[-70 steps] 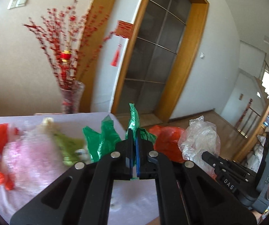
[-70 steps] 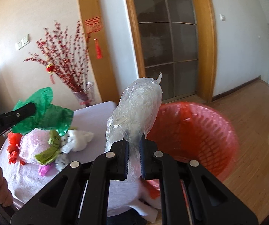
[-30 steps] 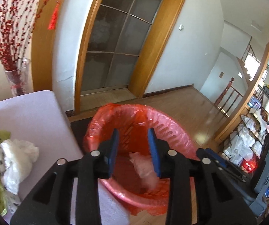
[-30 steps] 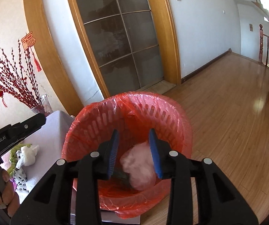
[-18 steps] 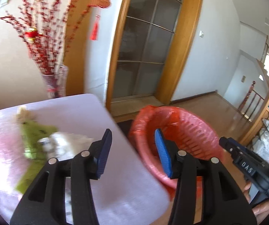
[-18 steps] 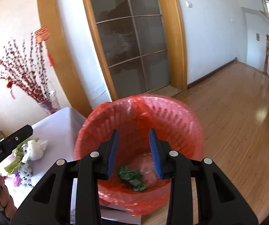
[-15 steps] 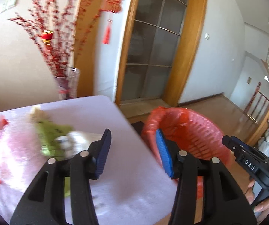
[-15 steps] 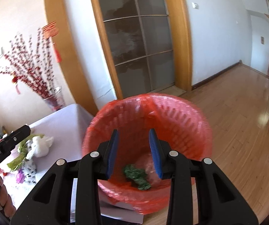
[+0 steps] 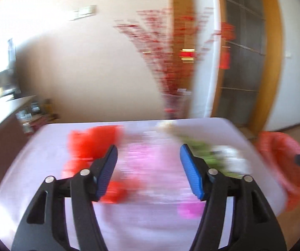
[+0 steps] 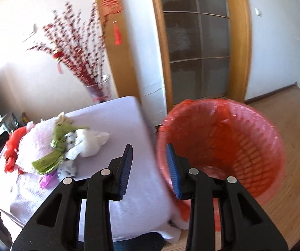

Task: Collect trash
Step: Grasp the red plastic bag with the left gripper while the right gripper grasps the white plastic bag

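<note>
A heap of plastic trash lies on the white-clothed table (image 10: 116,125): a red bag (image 9: 91,142), pink bubble wrap (image 9: 148,163), a green wrapper (image 10: 53,156) and a white bag (image 10: 89,142). My left gripper (image 9: 149,172) is open and empty, hovering over the pink wrap; this view is motion-blurred. My right gripper (image 10: 149,170) is open and empty above the table's right edge, beside the red-lined basket (image 10: 223,146). The basket also shows in the left wrist view (image 9: 281,159).
A glass vase of red blossom branches (image 10: 97,87) stands at the table's far edge. A glass door with a wooden frame (image 10: 198,41) is behind the basket. Wooden floor (image 10: 292,108) lies to the right. A dark sideboard (image 9: 5,125) stands left of the table.
Both grippers dropped their bags into the basket and opened. The left gripper swung left from the basket to over the trash heap. The right gripper turned left toward the table edge.
</note>
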Action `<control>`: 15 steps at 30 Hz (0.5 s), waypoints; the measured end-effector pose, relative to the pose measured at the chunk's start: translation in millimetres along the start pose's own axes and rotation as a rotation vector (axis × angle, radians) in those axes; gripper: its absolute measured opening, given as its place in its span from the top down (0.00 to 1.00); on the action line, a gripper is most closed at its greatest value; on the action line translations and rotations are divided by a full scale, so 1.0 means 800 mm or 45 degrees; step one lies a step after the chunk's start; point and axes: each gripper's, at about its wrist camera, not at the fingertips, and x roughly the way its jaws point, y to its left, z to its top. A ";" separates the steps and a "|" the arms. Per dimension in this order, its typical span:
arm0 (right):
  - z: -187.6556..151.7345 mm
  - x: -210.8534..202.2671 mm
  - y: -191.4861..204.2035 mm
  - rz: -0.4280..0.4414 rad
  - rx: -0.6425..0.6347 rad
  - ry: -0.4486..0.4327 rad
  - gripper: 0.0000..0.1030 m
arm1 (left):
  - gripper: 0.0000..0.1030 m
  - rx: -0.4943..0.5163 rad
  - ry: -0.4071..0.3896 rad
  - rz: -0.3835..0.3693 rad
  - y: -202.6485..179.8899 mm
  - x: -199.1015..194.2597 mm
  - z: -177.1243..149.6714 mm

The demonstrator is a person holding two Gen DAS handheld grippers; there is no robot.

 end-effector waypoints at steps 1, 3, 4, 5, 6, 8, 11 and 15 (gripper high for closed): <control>-0.001 0.002 0.007 0.011 -0.010 0.006 0.67 | 0.38 -0.025 0.017 0.064 0.022 0.006 -0.001; -0.003 0.005 0.019 0.031 -0.031 0.018 0.67 | 0.36 -0.084 0.051 0.141 0.059 0.016 -0.005; -0.004 0.005 0.022 0.038 -0.037 0.021 0.67 | 0.35 -0.098 0.063 0.168 0.070 0.020 -0.007; -0.005 0.006 0.029 0.049 -0.049 0.027 0.67 | 0.33 -0.106 0.082 0.197 0.081 0.024 -0.009; -0.005 0.008 0.033 0.054 -0.056 0.029 0.67 | 0.33 -0.109 0.103 0.213 0.089 0.030 -0.012; -0.005 0.009 0.044 0.066 -0.077 0.036 0.67 | 0.33 -0.127 0.165 0.215 0.105 0.045 -0.020; -0.006 0.012 0.053 0.077 -0.094 0.046 0.67 | 0.33 -0.157 0.242 0.193 0.120 0.061 -0.032; -0.008 0.015 0.061 0.088 -0.109 0.062 0.66 | 0.33 -0.211 0.342 0.153 0.134 0.078 -0.048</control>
